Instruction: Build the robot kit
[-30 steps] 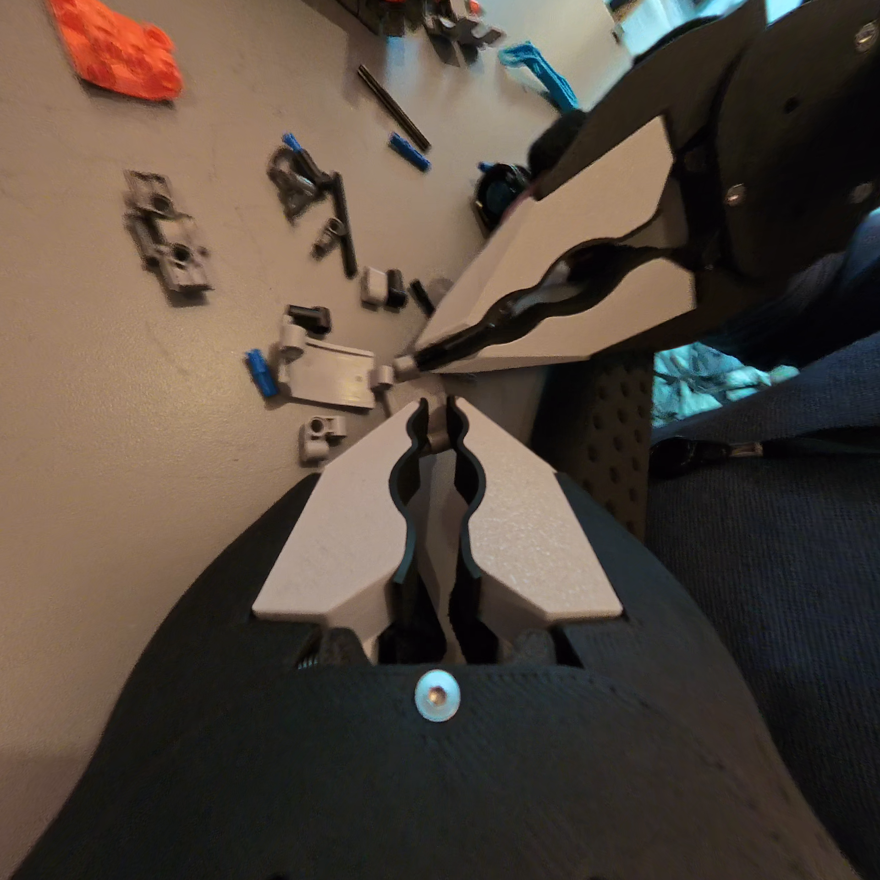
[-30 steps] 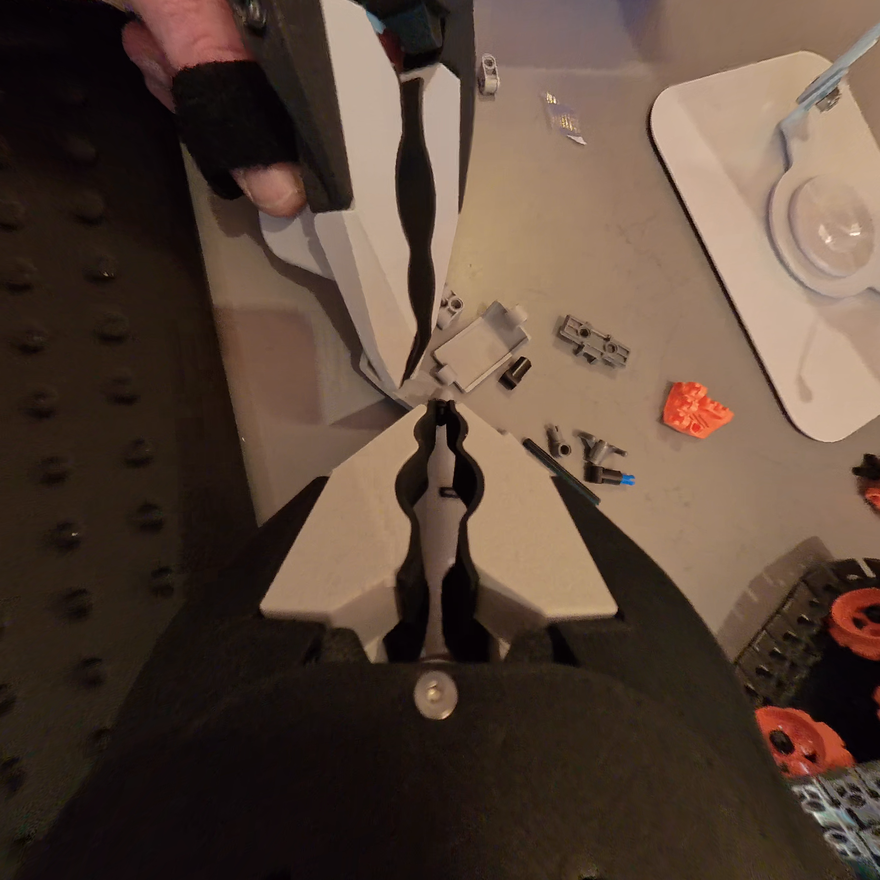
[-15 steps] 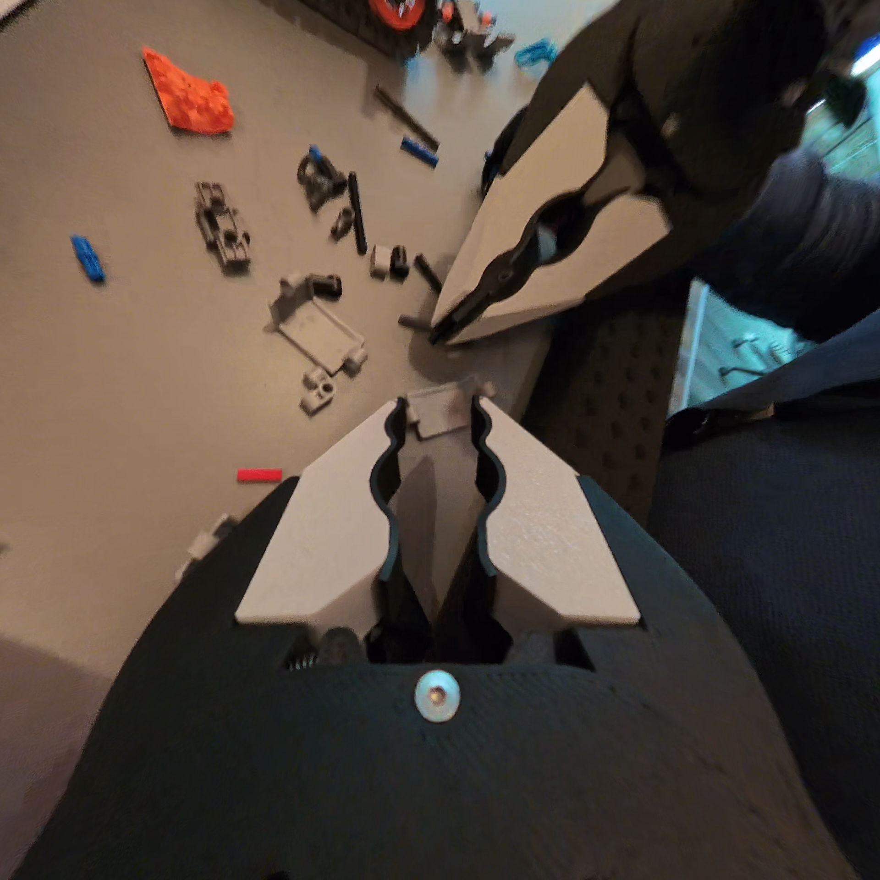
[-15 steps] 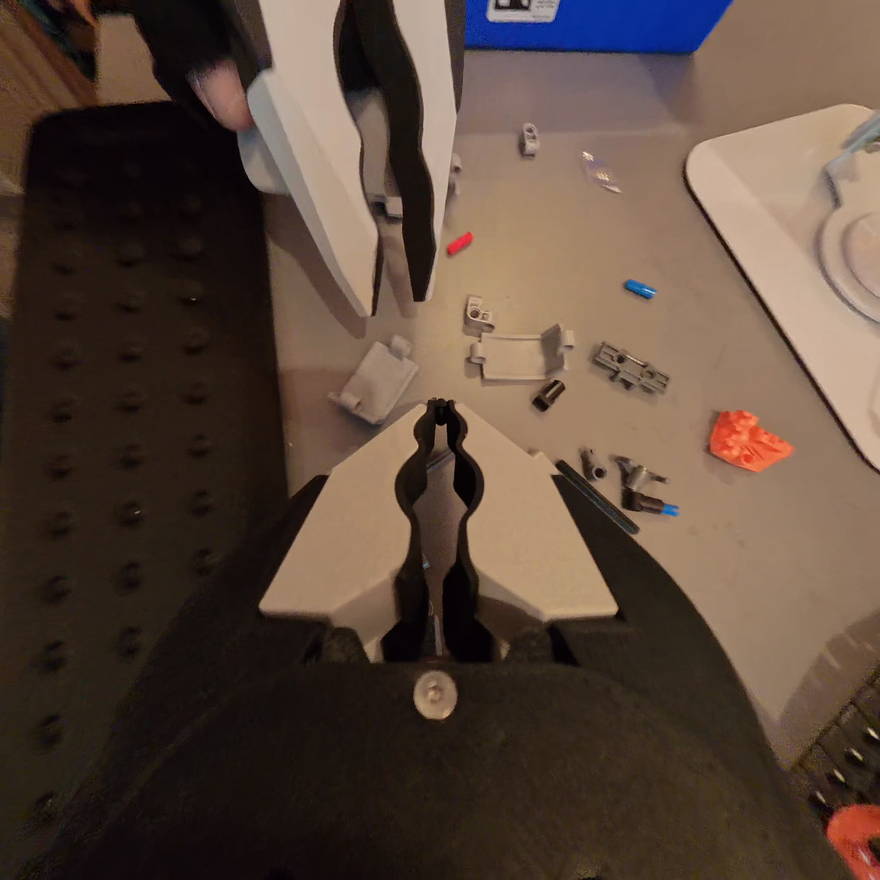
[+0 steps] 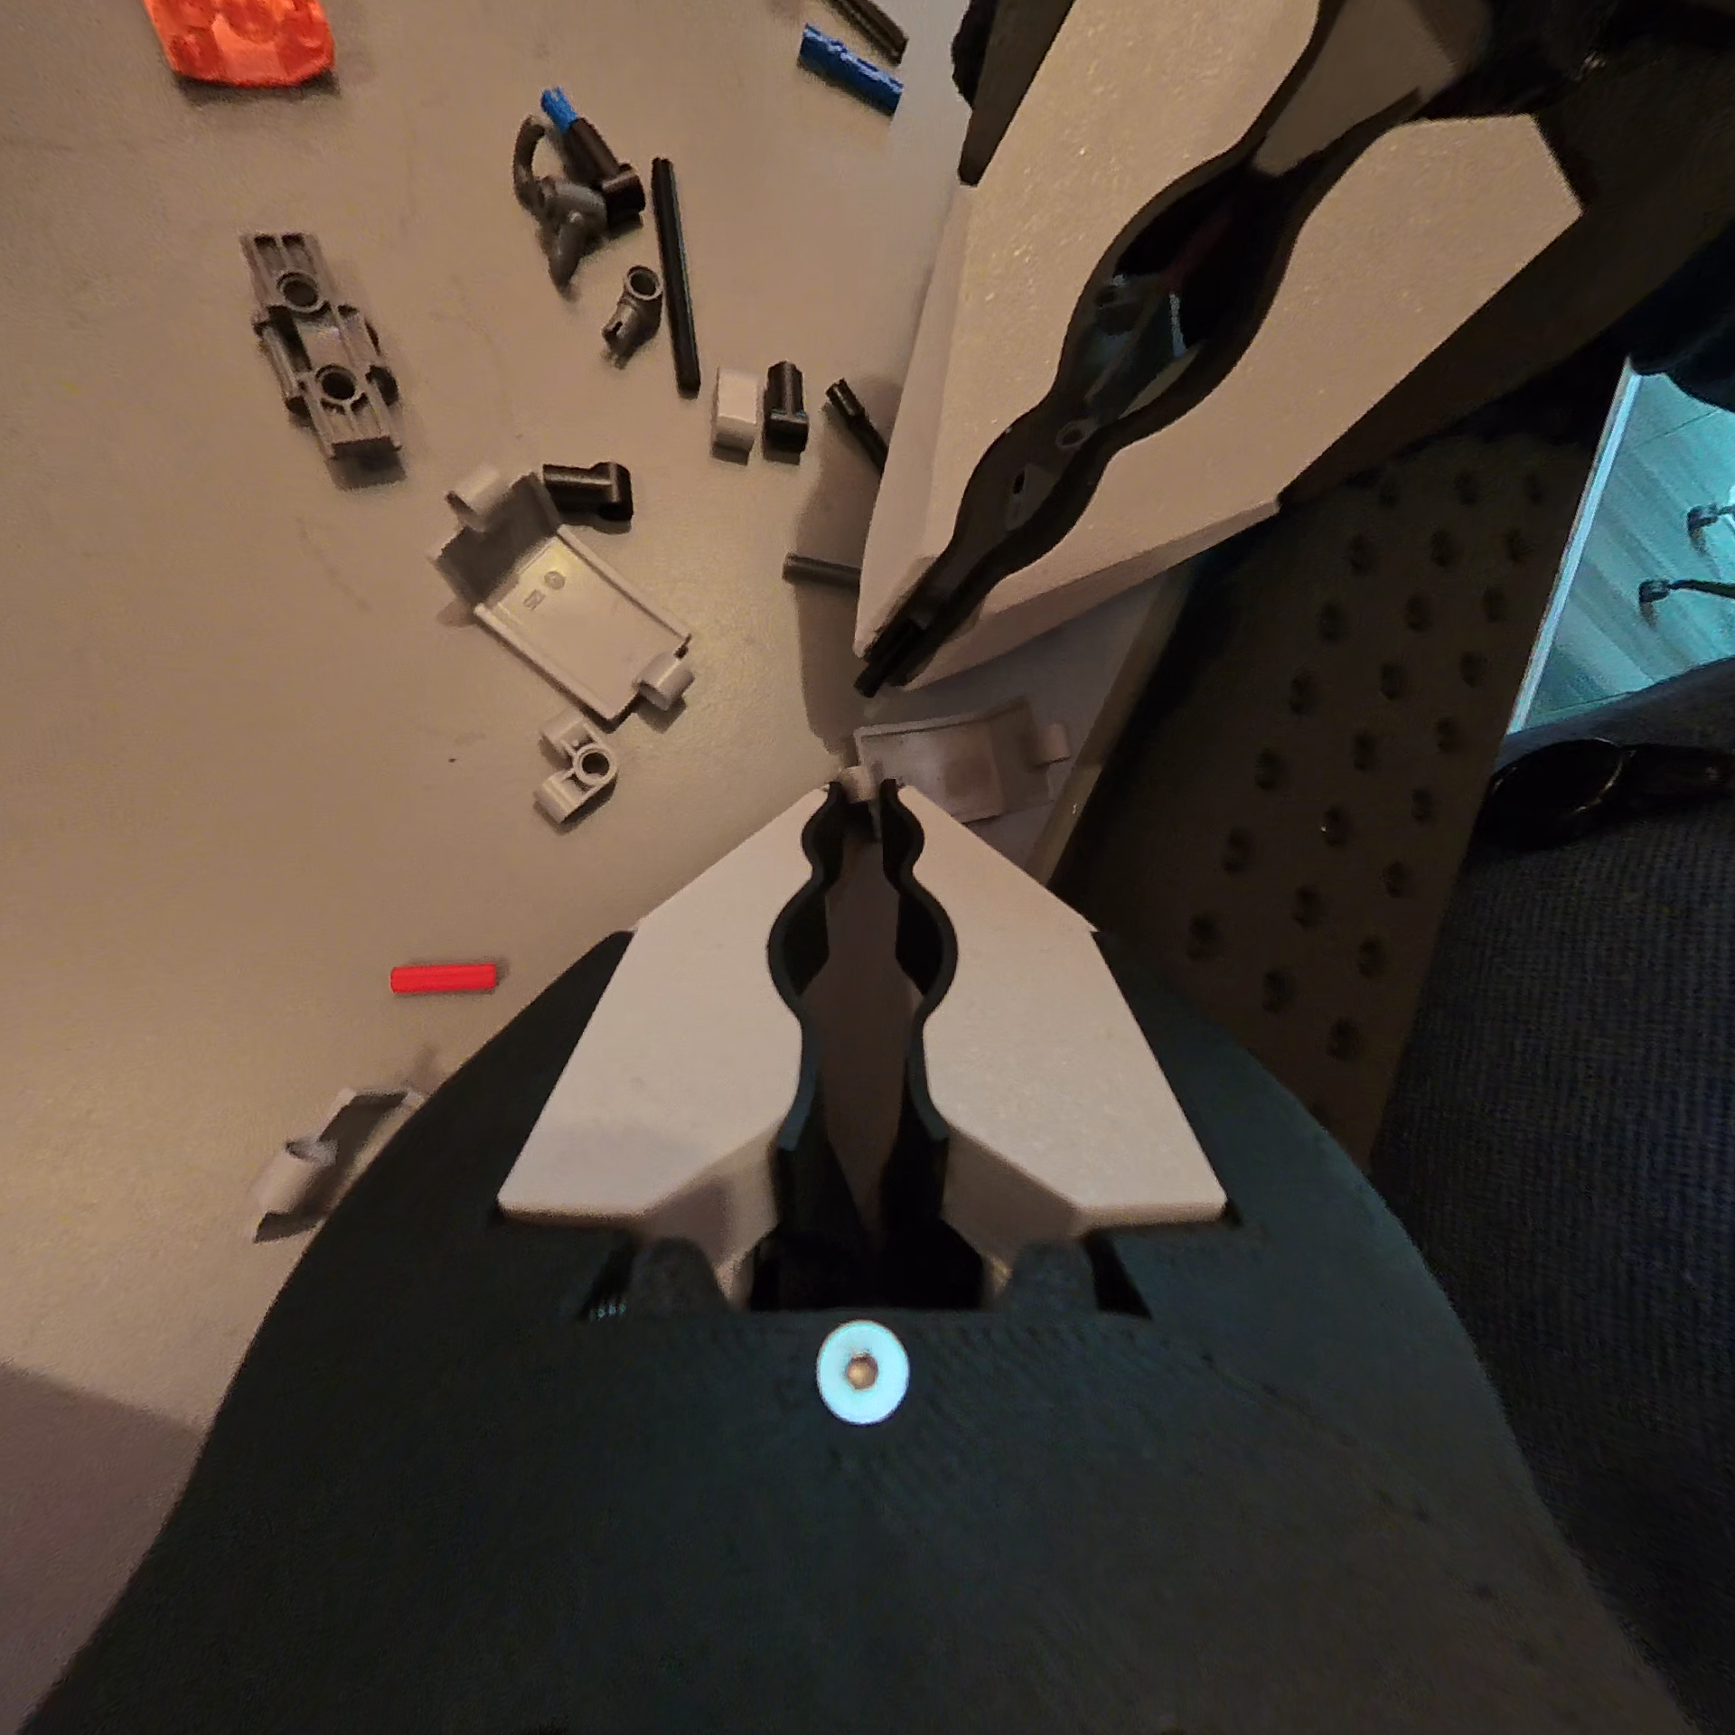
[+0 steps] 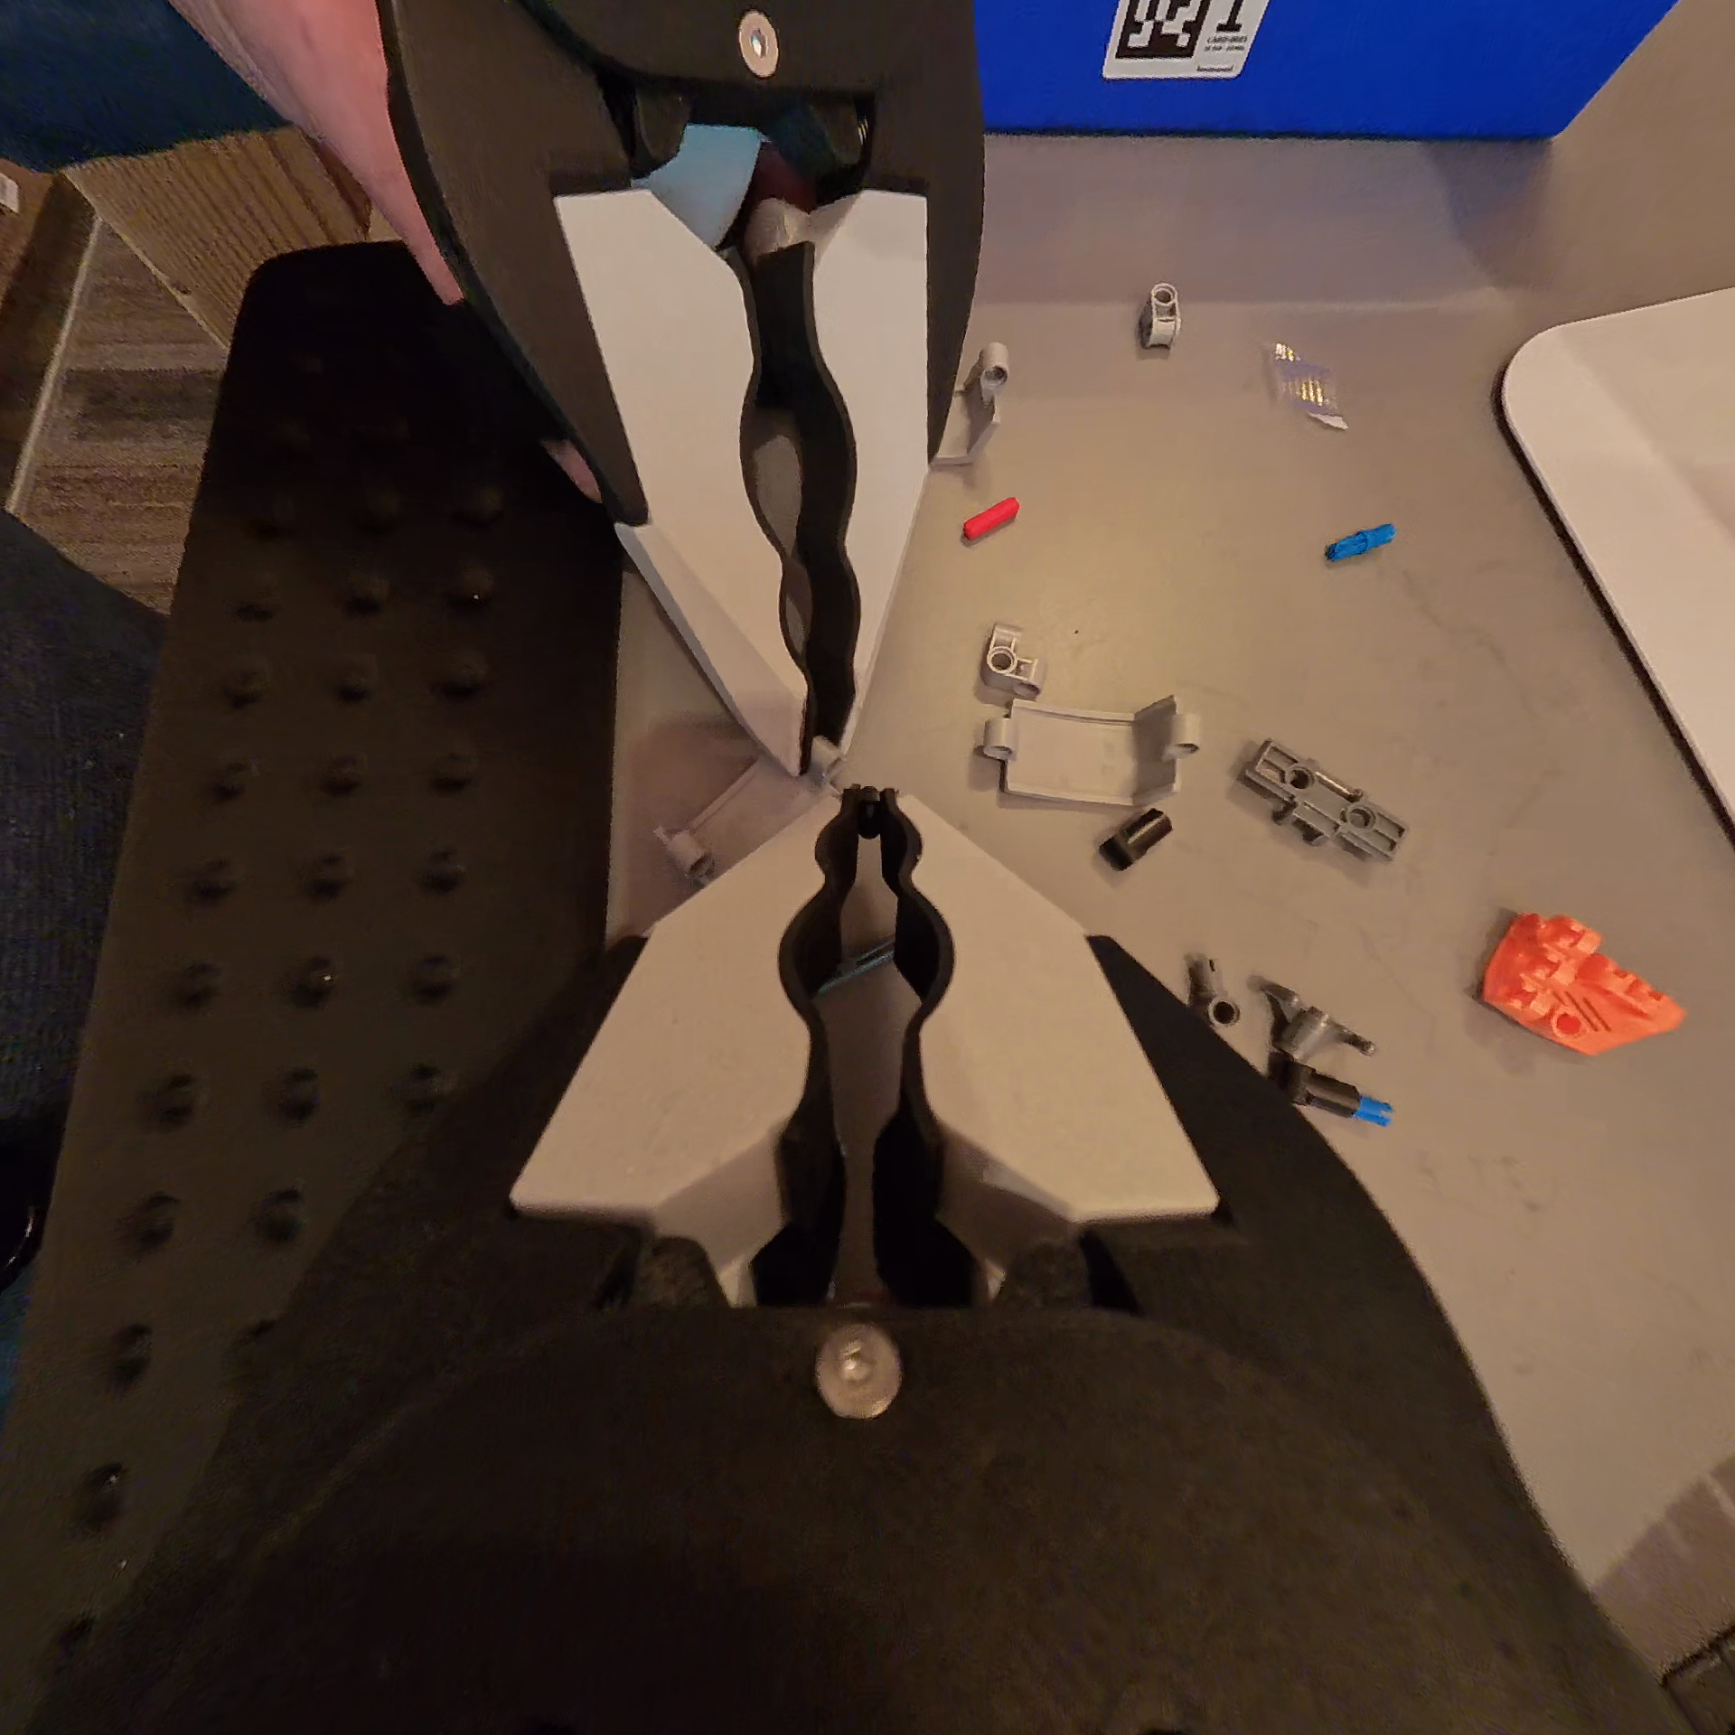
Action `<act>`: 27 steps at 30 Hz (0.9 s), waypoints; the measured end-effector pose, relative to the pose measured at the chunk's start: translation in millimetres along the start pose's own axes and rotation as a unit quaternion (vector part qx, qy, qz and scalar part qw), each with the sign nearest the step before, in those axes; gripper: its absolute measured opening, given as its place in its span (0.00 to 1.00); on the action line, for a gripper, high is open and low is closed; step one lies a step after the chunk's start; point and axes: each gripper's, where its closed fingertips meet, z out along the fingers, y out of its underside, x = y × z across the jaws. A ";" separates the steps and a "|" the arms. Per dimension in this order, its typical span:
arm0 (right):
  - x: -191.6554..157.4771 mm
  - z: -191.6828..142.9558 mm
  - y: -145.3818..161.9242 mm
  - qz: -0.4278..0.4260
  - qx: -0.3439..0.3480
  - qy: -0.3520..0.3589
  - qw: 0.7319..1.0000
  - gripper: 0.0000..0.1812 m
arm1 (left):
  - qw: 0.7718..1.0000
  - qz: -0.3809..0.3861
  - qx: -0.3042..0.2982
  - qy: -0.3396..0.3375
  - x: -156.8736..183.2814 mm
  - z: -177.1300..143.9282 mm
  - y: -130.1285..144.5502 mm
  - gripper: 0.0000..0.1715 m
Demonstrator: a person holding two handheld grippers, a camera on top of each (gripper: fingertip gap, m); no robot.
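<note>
My left gripper [image 5: 862, 798] is shut on the corner lug of a light grey curved panel [image 5: 958, 765], close to the table's near edge. In the right wrist view the left gripper [image 6: 819, 746] points down with that lug at its tips, and the panel [image 6: 723, 817] slants away to the lower left. My right gripper [image 6: 871, 807] is shut on a small black pin, just short of the left gripper's tips. In the left wrist view the right gripper [image 5: 887, 657] hangs just above the panel, with the black pin poking out of its tips.
A second grey panel [image 6: 1089, 751] lies on the grey table [image 6: 1220, 610] among loose parts: a dark grey plate [image 6: 1324, 812], a red pin [image 6: 990, 519], an orange piece [image 6: 1577, 995]. A black studded mat [image 6: 329, 751] borders the left, a white tray [image 6: 1643, 516] the right. Left and right tips are no more than a few centimetres apart. My right gripper's tips are some 10 centimeters from the dark grey plate [image 6: 1324, 812]. The left camera catches it too, in the left wrist view [image 5: 345, 327].
Half a second ago my left gripper stood open over the grey panel lying on the table. It has since shut on the panel's lug. My right gripper stayed shut and moved close to it.
</note>
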 end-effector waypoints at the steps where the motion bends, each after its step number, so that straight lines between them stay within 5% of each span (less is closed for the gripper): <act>1: -1.2 -1.4 -2.0 0.001 0.008 -0.004 1.000 0.01 | 1.000 0.013 0.002 -0.002 0.6 0.2 -0.9 0.03; 12: -12.1 -7.4 -4.0 0.001 0.035 -0.048 0.998 0.01 | 0.982 0.168 0.071 -0.046 9.5 -4.3 -14.8 0.02; 27: -15.8 -13.2 -10.7 0.014 0.081 -0.072 0.994 0.01 | 0.960 0.241 0.124 -0.067 16.1 -10.2 -20.4 0.02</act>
